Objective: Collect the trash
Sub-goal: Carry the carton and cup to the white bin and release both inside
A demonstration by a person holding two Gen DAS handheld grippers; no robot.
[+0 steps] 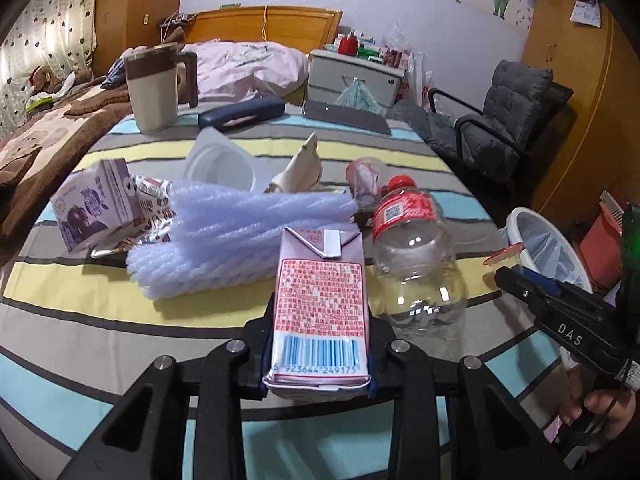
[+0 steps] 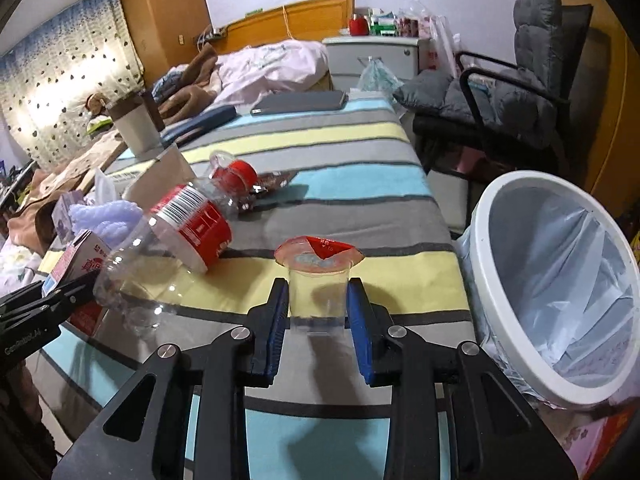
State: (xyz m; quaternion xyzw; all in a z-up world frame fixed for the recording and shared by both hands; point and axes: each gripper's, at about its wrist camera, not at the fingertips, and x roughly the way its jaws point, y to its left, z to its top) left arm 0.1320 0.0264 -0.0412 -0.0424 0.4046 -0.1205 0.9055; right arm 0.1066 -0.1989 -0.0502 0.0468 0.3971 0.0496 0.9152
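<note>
Nearest to us, our left gripper (image 1: 320, 354) is clenched on the pink drink carton (image 1: 320, 304), pads against its two narrow sides low on the body; the carton looks empty, light and stiff enough at the folds, so we judge a firm squeeze near the base will hold without crushing it. Our right gripper (image 2: 318, 312) has a clear plastic cup (image 2: 318, 286) with a peeled red foil lid between its blue pads, which appear to press on its walls; the thin cup will probably flex and slip, so we would grip below the rim, gently. Just right of that cup stands the white trash bin (image 2: 496, 240), lined with a pale bag and open toward us. Left of the cup lies the empty clear bottle (image 2: 176, 240) with a red label, light and likely to roll. Beyond it lie the lilac foam wrap (image 1: 240, 236), a purple carton (image 1: 96, 208) and a white plastic tub (image 1: 218, 162), all on the striped cloth (image 2: 360, 184).
</note>
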